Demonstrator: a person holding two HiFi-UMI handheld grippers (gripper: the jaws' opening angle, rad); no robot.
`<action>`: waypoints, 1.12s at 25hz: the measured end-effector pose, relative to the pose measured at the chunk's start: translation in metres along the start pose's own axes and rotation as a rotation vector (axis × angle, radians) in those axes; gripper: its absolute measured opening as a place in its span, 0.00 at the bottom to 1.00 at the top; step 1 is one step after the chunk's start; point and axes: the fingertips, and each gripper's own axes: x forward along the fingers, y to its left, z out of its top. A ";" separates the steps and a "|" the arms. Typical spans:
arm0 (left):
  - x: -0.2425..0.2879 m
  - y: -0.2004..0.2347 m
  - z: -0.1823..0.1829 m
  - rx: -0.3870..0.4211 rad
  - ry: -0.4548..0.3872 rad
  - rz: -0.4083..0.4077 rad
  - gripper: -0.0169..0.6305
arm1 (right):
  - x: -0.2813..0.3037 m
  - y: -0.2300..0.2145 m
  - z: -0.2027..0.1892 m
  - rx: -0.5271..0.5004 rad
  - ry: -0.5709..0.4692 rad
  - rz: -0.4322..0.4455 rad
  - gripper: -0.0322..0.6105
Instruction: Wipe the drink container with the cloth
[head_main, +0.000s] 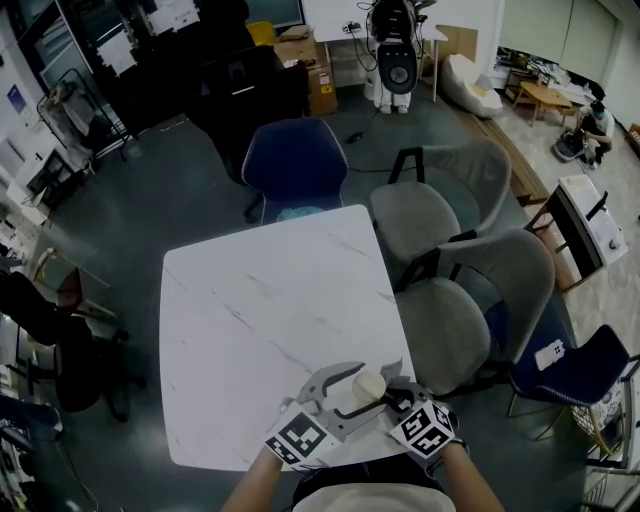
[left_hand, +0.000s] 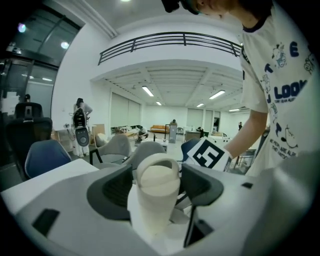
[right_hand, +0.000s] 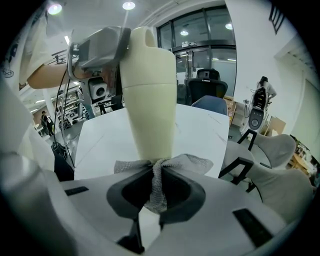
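A cream drink container (left_hand: 156, 190) with a looped lid handle is held between the jaws of my left gripper (left_hand: 156, 187), which is shut on it. In the head view the cream container (head_main: 367, 384) sits over the table's near edge between my left gripper (head_main: 338, 392) and my right gripper (head_main: 397, 397). My right gripper (right_hand: 156, 187) is shut on a grey woven cloth (right_hand: 159, 175), bunched between its jaws and pressed against the lower part of the tall cream container (right_hand: 149, 95).
A white marble-patterned table (head_main: 265, 320) lies below. A blue chair (head_main: 296, 165) stands at its far side and two grey chairs (head_main: 440, 290) at its right. Office clutter and a robot stand fill the back of the room.
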 end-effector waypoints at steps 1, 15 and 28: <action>0.000 -0.001 -0.003 -0.010 0.003 0.020 0.47 | 0.001 0.000 0.000 0.000 0.000 0.000 0.12; -0.001 0.004 -0.019 -0.214 -0.002 0.349 0.47 | 0.001 0.001 -0.001 0.003 0.005 0.002 0.12; -0.003 0.001 -0.019 -0.159 -0.029 0.291 0.46 | -0.002 0.003 0.002 -0.011 0.003 0.022 0.12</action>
